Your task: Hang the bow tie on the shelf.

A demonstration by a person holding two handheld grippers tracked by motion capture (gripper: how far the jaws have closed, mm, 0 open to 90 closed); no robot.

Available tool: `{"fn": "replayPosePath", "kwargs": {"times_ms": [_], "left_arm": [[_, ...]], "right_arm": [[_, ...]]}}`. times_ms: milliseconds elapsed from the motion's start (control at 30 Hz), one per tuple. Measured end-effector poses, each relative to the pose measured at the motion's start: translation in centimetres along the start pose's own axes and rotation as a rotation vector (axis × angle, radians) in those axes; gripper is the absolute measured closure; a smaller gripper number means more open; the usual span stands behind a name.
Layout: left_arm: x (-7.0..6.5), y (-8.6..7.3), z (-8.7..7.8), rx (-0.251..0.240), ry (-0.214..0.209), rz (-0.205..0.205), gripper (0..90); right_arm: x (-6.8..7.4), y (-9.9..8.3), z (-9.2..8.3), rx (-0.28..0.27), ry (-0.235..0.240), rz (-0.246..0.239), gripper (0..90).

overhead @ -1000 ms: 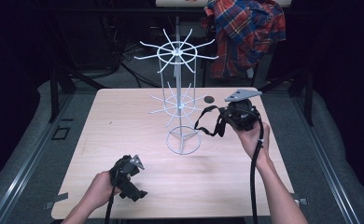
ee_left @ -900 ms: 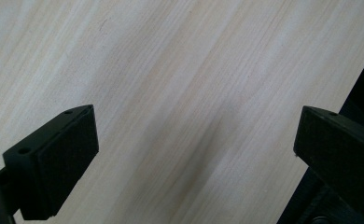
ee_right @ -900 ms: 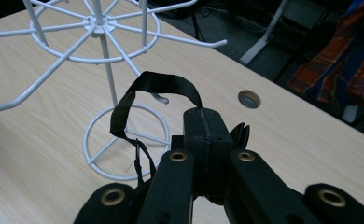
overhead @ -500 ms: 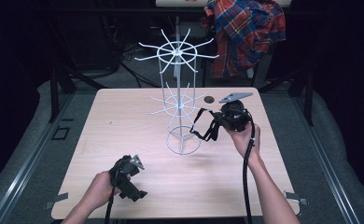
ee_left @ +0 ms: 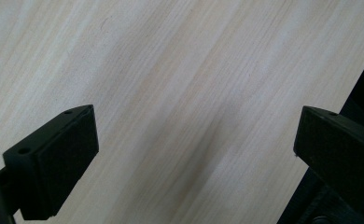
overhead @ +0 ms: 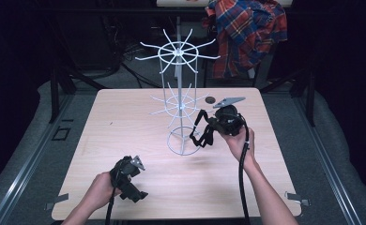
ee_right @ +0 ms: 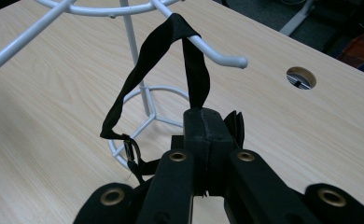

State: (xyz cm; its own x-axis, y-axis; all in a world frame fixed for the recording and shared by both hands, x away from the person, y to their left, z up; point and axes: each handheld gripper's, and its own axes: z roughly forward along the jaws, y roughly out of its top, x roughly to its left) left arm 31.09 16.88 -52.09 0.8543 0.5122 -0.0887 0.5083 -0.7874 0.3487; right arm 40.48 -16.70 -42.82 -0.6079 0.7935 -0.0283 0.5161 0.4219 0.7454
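1. The right gripper (ee_right: 203, 126) has its two jaws pressed together on one black strap (ee_right: 171, 60), pinching the webbing just below where it rises.
2. That strap loops over one white prong (ee_right: 217, 53) of the wire rack (overhead: 181, 103) (the loop drapes across the prong near its rounded tip), and a metal buckle (ee_right: 131, 154) hangs on its lower run.
3. The left gripper (ee_left: 194, 154) has its two jaws spread wide with nothing between them, hovering over bare wood.
4. In the high view one hand (overhead: 240, 140) holds the right gripper beside the rack's base ring, and the other hand (overhead: 99, 190) holds the left gripper near the table's (overhead: 125, 122) front edge.
5. One round hole (ee_right: 301, 78) sits in the tabletop behind the rack.
6. One plaid shirt (overhead: 247, 33) hangs beyond the table.
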Motion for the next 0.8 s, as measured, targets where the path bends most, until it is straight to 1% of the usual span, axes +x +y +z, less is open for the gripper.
{"fn": "replayPosePath", "kwargs": {"times_ms": [100,167,300,400,567,667,767,800], "left_arm": [[-0.01,0.01,0.01,0.001,0.001,0.000,0.1],[-0.02,0.02,0.02,0.000,0.001,0.000,0.1],[-0.01,0.02,0.02,0.003,0.001,0.000,0.1],[-0.02,0.01,0.03,0.001,0.001,0.000,0.1],[-0.01,-0.01,0.05,0.000,0.000,-0.003,0.1],[-0.01,-0.01,0.04,0.000,0.000,-0.003,0.1],[-0.01,-0.01,0.05,0.000,0.000,-0.003,0.1],[0.00,-0.01,0.06,0.000,0.000,-0.003,0.1]], "right_arm": [[0.02,-0.10,0.11,-0.006,0.009,0.009,90.0],[0.08,-0.16,0.18,-0.013,0.016,0.024,90.0],[0.11,-0.18,0.30,-0.018,0.021,0.030,90.0],[0.17,-0.17,0.42,-0.031,0.030,0.044,90.0],[0.27,-0.11,0.55,-0.043,0.038,0.052,90.0],[0.34,-0.06,0.58,-0.049,0.035,0.055,90.0],[0.35,-0.01,0.61,-0.056,0.046,0.069,90.0],[0.33,0.00,0.65,-0.058,0.050,0.067,90.0]]}}
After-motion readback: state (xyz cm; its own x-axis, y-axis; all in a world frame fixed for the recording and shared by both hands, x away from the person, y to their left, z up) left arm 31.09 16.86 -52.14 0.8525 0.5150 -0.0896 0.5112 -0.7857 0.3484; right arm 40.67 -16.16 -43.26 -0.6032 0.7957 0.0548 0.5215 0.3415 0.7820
